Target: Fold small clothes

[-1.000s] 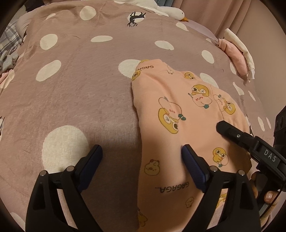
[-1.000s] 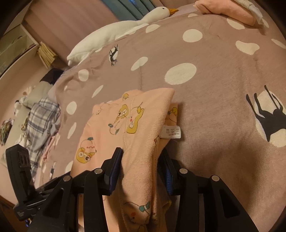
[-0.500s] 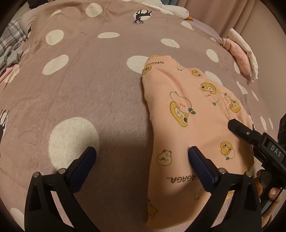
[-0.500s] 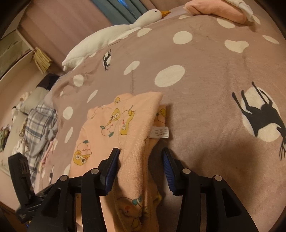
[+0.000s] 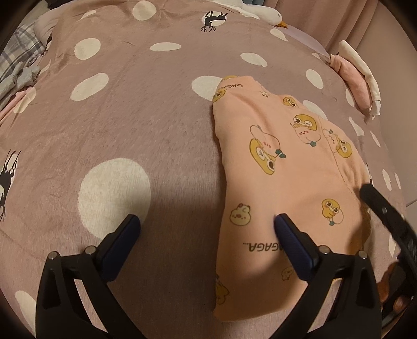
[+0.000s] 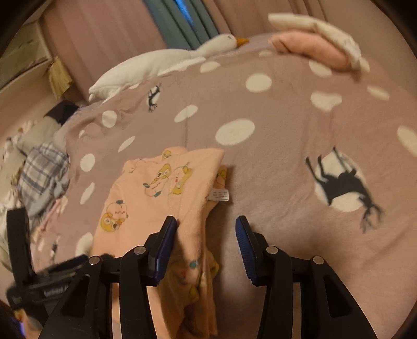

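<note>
My left gripper (image 5: 206, 229) hangs over the bed (image 5: 125, 125), jaws spread as wide as they go & holding nothing: the left finger is over bare polka-dot cover, the right finger over the near part of the peach duck-print garment (image 5: 281, 167). The garment lies folded on the bed, slightly right of centre in the left wrist view, its long axis running away from me toward the goose plush (image 5: 263, 14) at the head end; its straight folded edge faces my left jaws' gap.

My right gripper (image 6: 206, 234) sits at the garment's opp. side, jaws part open. The loose flap w/ the white care label (image 6: 220, 194) lies between them, brushing the left pad (image 6: 166, 242); the right pad stands clear, so no real pinch. The right gripper is the nearer one to that unfolded edge, so prob. the next fold turns on it.

Vs. a second ago: my left jaws have widened a bit & the garment sits further right in the view. On the right, cloth that was bunched up between the pads now hangs slack, w/ a clear gap on the label side. Folded pink & cream clothes (image 5: 357, 80) sit well apart at the far right.
</note>
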### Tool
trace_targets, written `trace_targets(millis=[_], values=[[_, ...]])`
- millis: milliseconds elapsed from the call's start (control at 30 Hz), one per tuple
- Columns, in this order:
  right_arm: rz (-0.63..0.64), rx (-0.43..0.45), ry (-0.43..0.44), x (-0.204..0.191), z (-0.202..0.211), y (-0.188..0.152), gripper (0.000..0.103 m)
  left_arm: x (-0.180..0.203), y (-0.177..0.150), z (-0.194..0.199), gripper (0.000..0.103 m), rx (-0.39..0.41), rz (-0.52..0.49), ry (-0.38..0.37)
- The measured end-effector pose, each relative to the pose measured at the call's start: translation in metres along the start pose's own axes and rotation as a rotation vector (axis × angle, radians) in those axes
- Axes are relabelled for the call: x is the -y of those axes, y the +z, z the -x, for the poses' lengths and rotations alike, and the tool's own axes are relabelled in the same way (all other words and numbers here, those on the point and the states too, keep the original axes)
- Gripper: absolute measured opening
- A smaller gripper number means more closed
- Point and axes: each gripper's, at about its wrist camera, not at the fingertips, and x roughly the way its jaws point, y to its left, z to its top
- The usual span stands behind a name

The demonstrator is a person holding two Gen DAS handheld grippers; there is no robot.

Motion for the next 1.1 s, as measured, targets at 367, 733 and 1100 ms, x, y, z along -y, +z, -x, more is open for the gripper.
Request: trace_targets(millis=[367, 733, 1100], values=[[0.097, -0.079, 0.003, -0.003, -0.002, -0.025, 0.047, 0.001, -0.010, 0.006, 0.103, -0.030, -0.007, -0.013], [0.037, -0.055, -0.097, 0.008, 0.024, -0.034, 0.050, -0.001, -0.034, 0.037, 0.103, 0.004, -0.012, -0.021], [0.139, -0.004, -0.058, -0.027, 0.077, -0.042, 0.076, 0.015, -0.062, 0.111, 0.103, 0.172, -0.049, 0.043]])
